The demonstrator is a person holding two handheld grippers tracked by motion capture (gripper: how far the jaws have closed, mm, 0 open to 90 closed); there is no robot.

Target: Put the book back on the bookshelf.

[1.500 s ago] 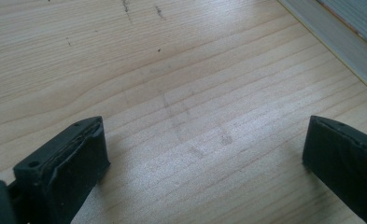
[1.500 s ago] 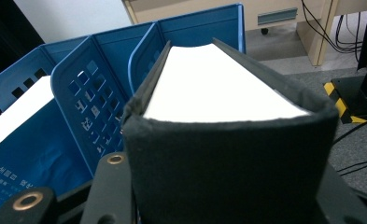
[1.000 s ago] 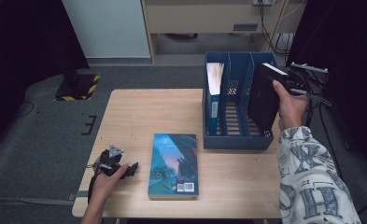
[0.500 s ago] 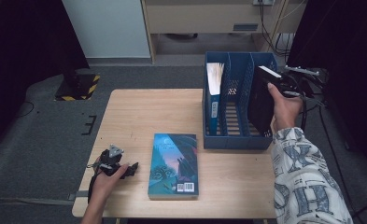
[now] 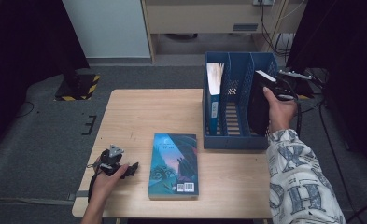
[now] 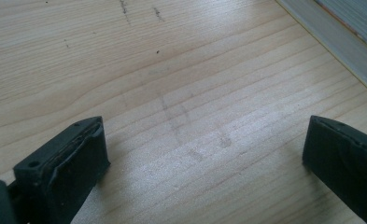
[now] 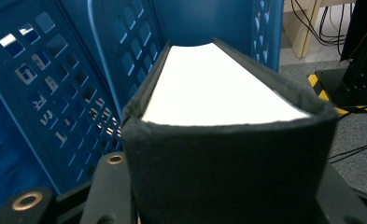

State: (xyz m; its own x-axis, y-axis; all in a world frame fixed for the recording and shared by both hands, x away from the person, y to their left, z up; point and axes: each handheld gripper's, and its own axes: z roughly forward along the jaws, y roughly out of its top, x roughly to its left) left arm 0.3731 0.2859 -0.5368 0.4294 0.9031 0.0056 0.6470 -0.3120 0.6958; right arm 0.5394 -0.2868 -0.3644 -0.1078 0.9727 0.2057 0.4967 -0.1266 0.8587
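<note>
Looks like a lab or test room: lone wooden table on grey carpet, black curtains both sides, stand base with hazard-stripe tape, loose cables along the back cabinet.

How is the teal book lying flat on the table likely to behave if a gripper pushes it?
The teal book lies flat on its cover, so it would probably slide, not tip. It looks thick, so likely fairly heavy and stiff. Pushed off-centre, it may swivel.
</note>
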